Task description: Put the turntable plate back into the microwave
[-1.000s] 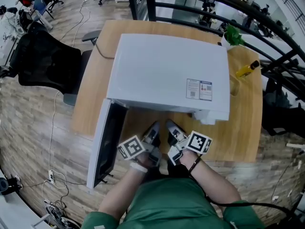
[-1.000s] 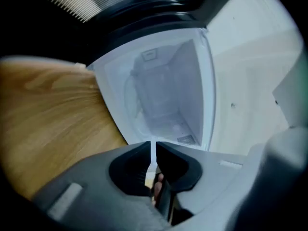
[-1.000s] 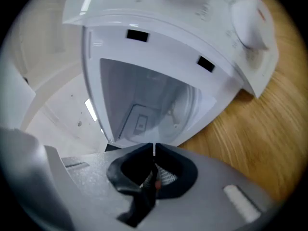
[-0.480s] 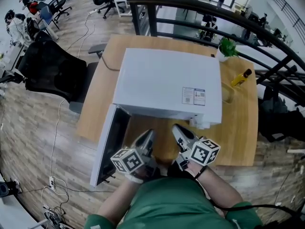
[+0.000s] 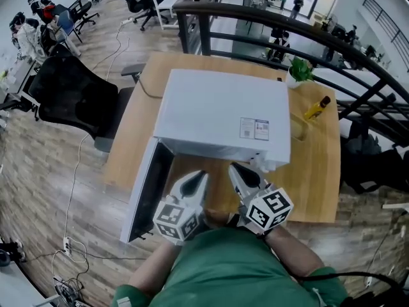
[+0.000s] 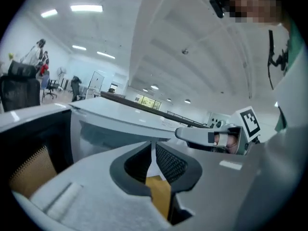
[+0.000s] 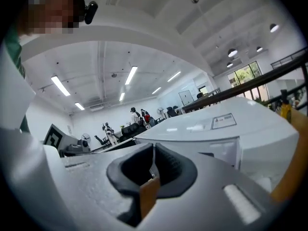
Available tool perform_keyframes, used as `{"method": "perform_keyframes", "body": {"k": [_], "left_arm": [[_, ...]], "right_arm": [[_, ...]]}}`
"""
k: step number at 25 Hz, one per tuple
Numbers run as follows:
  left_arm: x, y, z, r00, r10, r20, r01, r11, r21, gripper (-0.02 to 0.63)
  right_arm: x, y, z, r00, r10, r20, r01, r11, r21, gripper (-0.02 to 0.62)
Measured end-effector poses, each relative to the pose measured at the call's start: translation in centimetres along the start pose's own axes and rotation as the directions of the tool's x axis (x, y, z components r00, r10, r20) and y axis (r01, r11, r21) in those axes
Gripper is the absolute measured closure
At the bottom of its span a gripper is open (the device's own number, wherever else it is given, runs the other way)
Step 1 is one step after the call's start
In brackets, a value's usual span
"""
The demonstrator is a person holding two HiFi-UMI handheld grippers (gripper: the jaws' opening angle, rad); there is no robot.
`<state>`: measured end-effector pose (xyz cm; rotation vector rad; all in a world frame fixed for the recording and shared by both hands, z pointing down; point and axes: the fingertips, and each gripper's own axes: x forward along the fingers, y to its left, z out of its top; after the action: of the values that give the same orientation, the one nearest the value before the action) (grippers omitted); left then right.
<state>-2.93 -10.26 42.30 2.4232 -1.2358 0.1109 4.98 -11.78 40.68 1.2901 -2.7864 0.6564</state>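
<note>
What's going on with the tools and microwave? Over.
Left tool shut, empty. Right tool shut, empty. Microwave door open; turntable plate not in view. Nothing seen in the way.

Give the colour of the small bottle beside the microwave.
Small bottle: yellow, dark cap; head view shows it best.

No word or number can be read. A rectangular white paper label, printed with small blue and red blocks, is borne on the top of the white box-shaped microwave, near its front edge and toward its right end; its print is too small to be made out. In the right gripper view a small triangle sign is discerned on it. Black-and-white square markers, not lettering, are carried on the cubes of the left gripper and the right gripper, in front of the microwave.
</note>
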Motion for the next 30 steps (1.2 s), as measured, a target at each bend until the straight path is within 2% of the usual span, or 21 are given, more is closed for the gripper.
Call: {"method": "perform_keyframes", "body": {"k": [4, 7, 11, 15, 18, 30], "left_arm": [[-0.5, 0.2, 1.3, 0.998, 0.053, 0.039, -0.057, 0.993, 0.107, 0.577], [-0.7, -0.1, 2.4, 0.996, 0.063, 0.063, -0.072, 0.985, 0.157, 0.577], [-0.6, -0.8, 3.7, 0.996, 0.038, 0.086, -0.050, 0.989, 0.136, 0.577], [-0.5, -1.6, 4.5, 0.995, 0.020, 0.098, -0.035, 0.988, 0.152, 0.577], [-0.4, -1.8, 4.4, 0.996, 0.016, 0.092, -0.031, 0.985, 0.169, 0.577], [0.3, -1.4, 3.8, 0.997, 0.021, 0.068, -0.031, 0.988, 0.149, 0.578]], "right_arm": [[-0.5, 0.5, 0.8, 1.000, -0.004, 0.012, 0.005, 0.997, -0.078, 0.578], [-0.6, 0.7, 1.4, 1.000, -0.010, 0.018, 0.013, 0.993, -0.118, 0.578], [-0.6, 1.1, 2.0, 1.000, -0.010, 0.026, 0.014, 0.988, -0.153, 0.578], [-0.7, 1.3, 2.5, 0.999, -0.010, 0.037, 0.016, 0.985, -0.173, 0.578], [-0.8, 1.2, 2.7, 0.999, -0.016, 0.039, 0.023, 0.983, -0.182, 0.578], [-0.7, 1.2, 2.6, 0.999, -0.008, 0.036, 0.016, 0.978, -0.206, 0.578]]}}
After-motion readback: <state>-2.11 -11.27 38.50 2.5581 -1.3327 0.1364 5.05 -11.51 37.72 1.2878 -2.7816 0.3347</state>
